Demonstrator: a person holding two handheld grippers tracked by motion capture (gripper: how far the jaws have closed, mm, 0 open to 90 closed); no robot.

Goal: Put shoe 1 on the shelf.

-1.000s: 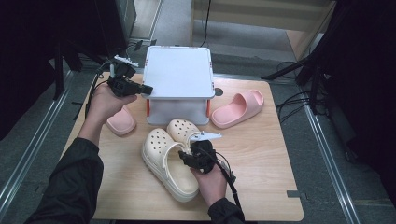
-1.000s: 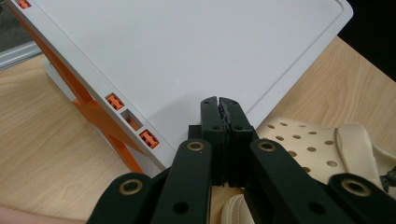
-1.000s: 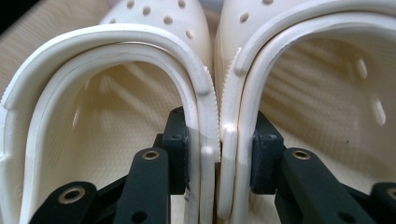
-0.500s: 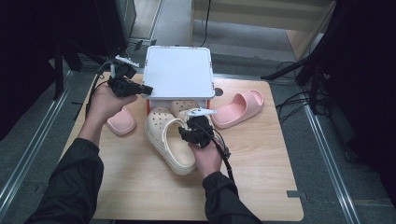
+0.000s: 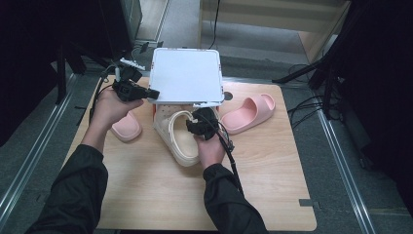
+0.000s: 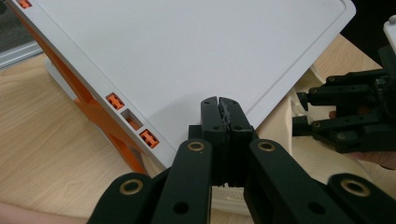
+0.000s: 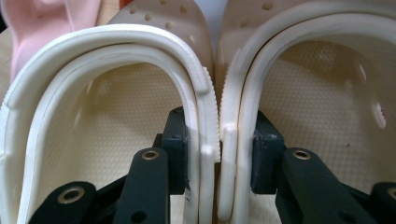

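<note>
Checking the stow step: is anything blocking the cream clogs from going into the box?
Nothing visible. The left gripper holds the white lid raised, and the cream clogs, pinched by the right gripper, sit at the opening.

Looks like a lab / data-collection rig, not a home. Small wooden table (image 5: pixel 160 195) sits alone on grey carpet floor (image 5: pixel 350 195), w/ metal rails (image 5: pixel 29 161) running along both sides. Black stands and equipment (image 5: pixel 336 63) crowd the edges, loose cables (image 5: pixel 304 105) trail on the floor at right. Light wood furniture (image 5: pixel 272 19) at the back. Props are staged: white lidded bin w/ orange clips (image 5: pixel 187 80), pink slides (image 5: pixel 248 112), cream clogs (image 5: pixel 178 134). Person in dark sleeves (image 5: pixel 73 195) works w/ cabled handheld grippers.
</note>
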